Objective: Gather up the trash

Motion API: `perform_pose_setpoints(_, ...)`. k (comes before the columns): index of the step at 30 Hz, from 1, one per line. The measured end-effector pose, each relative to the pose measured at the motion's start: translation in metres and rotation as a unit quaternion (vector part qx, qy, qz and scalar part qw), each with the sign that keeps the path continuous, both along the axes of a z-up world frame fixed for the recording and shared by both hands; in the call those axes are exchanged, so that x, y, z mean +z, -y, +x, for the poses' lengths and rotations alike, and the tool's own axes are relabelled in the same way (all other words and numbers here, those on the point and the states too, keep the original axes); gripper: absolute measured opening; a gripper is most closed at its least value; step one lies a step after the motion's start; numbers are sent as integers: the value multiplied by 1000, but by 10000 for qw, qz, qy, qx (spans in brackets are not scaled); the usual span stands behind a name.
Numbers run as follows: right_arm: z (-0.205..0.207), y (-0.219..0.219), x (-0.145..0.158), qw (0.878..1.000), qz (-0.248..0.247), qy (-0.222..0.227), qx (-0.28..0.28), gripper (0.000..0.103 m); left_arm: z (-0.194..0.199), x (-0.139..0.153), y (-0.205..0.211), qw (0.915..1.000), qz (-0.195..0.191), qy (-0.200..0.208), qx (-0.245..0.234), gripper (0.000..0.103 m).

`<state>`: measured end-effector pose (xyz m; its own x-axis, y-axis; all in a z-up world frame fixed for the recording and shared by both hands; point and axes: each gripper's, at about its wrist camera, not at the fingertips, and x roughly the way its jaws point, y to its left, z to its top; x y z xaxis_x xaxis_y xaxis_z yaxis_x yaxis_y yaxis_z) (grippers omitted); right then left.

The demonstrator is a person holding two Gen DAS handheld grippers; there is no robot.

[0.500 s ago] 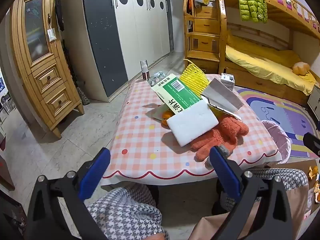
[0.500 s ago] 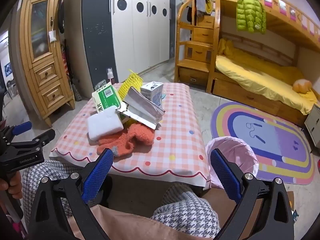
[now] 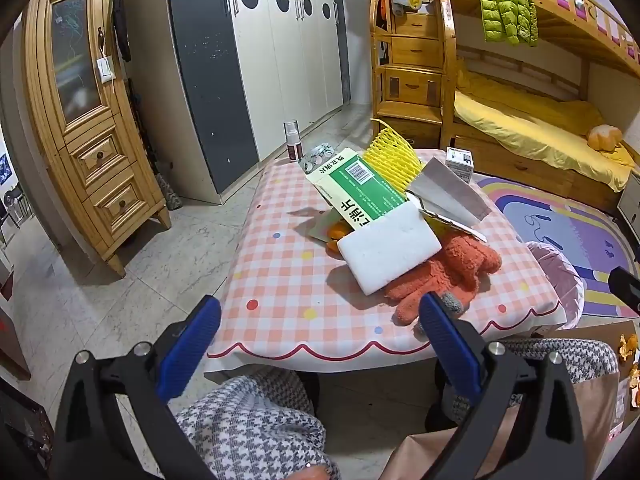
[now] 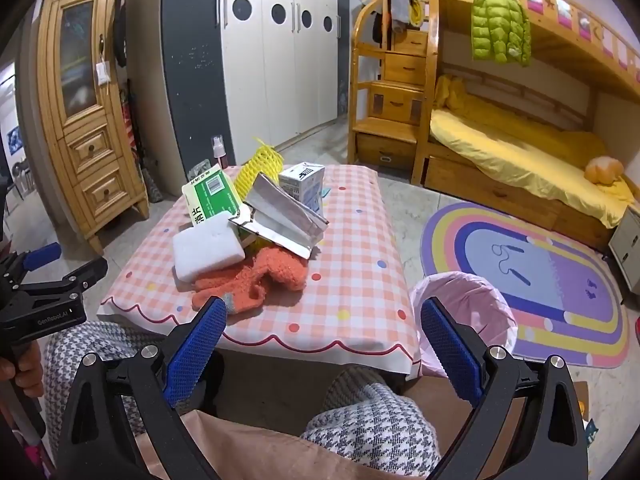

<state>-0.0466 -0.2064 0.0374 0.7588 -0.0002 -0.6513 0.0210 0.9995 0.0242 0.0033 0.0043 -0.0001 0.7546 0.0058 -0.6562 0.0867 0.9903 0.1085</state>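
Note:
A heap of trash lies on the low table [image 3: 280, 280] with a pink checked cloth: a green-and-white carton [image 3: 356, 188], a white foam block [image 3: 390, 252], yellow foam netting [image 3: 390, 156], a silvery foil bag [image 3: 448, 196], a small milk carton [image 4: 302, 184] and orange gloves [image 3: 444, 276]. A bin lined with a pink bag [image 4: 464, 312] stands on the floor at the table's right side. My left gripper [image 3: 320, 320] hovers open before the table's near edge. My right gripper [image 4: 320, 324] is open too, empty, above the person's knees.
A spray bottle [image 3: 292, 140] stands at the table's far corner. A wooden cabinet [image 3: 80, 120] is on the left, wardrobes behind, a bunk bed [image 4: 520, 140] and a rainbow rug [image 4: 540, 272] on the right. The person's checked trousers [image 4: 372, 428] fill the foreground.

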Motion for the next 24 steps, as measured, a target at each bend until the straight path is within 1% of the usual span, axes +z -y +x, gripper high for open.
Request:
perform_pose_setpoints(6,-1,0,-1,10000,-18,13,19,96,1,1,-7,10000,-5,10,7,96)
perform_pose_setpoints(24,-2,-1,3,10000,-78,45,16,96,1,0,-6,10000,4,27,6,96)
